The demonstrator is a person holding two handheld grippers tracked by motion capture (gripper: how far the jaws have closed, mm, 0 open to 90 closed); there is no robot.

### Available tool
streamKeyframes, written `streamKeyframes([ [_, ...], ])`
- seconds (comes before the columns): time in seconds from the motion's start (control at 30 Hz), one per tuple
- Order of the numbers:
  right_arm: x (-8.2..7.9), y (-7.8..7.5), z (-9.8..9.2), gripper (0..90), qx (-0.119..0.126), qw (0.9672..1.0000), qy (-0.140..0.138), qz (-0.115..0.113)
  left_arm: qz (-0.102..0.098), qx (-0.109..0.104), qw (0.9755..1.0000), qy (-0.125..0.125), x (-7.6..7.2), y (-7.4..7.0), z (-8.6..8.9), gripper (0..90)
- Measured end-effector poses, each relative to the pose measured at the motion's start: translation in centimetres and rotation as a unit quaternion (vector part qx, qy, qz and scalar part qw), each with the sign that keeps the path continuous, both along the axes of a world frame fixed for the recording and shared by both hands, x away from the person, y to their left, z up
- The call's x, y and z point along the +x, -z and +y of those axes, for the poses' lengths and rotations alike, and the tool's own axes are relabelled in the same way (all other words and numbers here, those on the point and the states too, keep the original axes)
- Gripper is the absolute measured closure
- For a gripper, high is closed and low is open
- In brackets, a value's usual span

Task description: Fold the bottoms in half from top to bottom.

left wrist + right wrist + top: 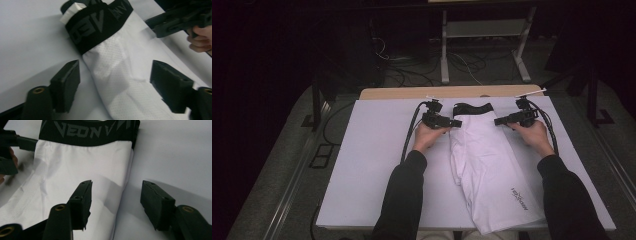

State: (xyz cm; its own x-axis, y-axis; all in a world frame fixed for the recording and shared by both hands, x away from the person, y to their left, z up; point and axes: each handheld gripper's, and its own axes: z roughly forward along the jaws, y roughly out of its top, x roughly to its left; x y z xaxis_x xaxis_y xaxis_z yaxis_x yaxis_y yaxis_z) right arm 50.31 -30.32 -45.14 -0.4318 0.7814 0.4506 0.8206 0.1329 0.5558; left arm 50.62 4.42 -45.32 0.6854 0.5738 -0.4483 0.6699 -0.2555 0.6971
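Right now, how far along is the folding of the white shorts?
Done: the white shorts lie folded lengthwise, one leg over the other, on the table. In hand: the left gripper and right gripper stand open on either side, near the black waistband. Left: probably gripping and folding across.

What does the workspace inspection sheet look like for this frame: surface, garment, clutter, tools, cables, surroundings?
Surface: white sheet over a wooden table.
Job's things: white garment folded lengthwise, black waistband at the far end.
Clutter: nothing seen.
Tools: left tool and right tool flank the garment near the waistband, jaws apart, fabric edges between them, not pressed.
Cables: one trails from each tool; more lie on the floor.
Surroundings: dark room, metal stand beyond the table.
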Motion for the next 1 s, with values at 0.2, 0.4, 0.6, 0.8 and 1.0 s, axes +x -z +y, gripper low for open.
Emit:
streamKeyframes([
  [0.2, 0.1, 0.2, -0.1, 48.3, 0.012, 0.9999, 0.001, 0.002, 0.007, -0.002, 1.0, -0.002, 0.1, 0.3, -0.1, 34.9],
  [0.4, 0.1, 0.3, 0.4, 57.4, 0.004, 1.0, -0.003, -0.001, 0.018, -0.001, 0.9998, -0.008, 0.2, 0.6, 0.0, 48.0],
  [0.6, 0.0, 0.2, 1.3, 73.1, -0.018, 0.9998, -0.001, -0.002, 0.024, 0.017, 0.9994, -0.016, 0.2, 0.8, -0.4, 62.5],
  [0.8, -0.1, 0.3, 1.6, 87.2, -0.024, 0.9997, 0.006, 0.005, 0.024, 0.016, 0.9992, -0.026, 0.2, 0.7, -0.6, 80.7],
  [1.0, -0.3, -0.3, 1.3, 87.8, -0.008, 1.0, 0.001, -0.002, 0.03, 0.009, 0.999, -0.033, 0.2, 0.6, -0.6, 87.6],
])
